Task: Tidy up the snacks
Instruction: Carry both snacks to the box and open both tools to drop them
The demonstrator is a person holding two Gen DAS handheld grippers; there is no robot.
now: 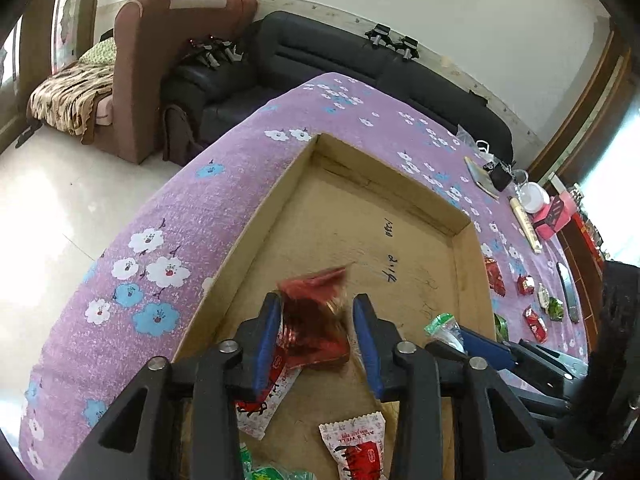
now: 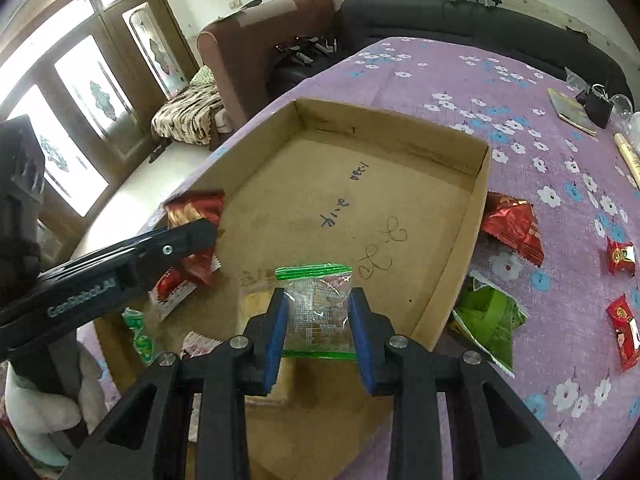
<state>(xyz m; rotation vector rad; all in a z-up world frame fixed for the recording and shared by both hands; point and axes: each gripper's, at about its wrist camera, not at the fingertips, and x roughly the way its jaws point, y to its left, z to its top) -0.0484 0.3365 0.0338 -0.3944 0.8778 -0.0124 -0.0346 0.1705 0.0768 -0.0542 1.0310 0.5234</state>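
A shallow cardboard tray [image 1: 392, 184] lies on the purple flowered cloth. My left gripper [image 1: 314, 320] hangs over the tray's near left part. A blurred red foil snack packet [image 1: 312, 332] sits between its blue pads, with a gap showing at the right pad. In the right wrist view the left gripper's finger [image 2: 192, 236] crosses in front of that red packet [image 2: 200, 208]. My right gripper [image 2: 318, 312] is shut on a clear snack packet with green edges [image 2: 316, 304], low over the tray's [image 2: 400, 128] near middle.
Inside the tray lie white-and-red packets [image 1: 352, 444] and a green one [image 2: 140, 336]. Right of the tray the cloth holds a large red packet [image 2: 512, 228], a green packet [image 2: 488, 316] and small red ones [image 2: 620, 256]. A book [image 2: 572, 110] and jars sit far right.
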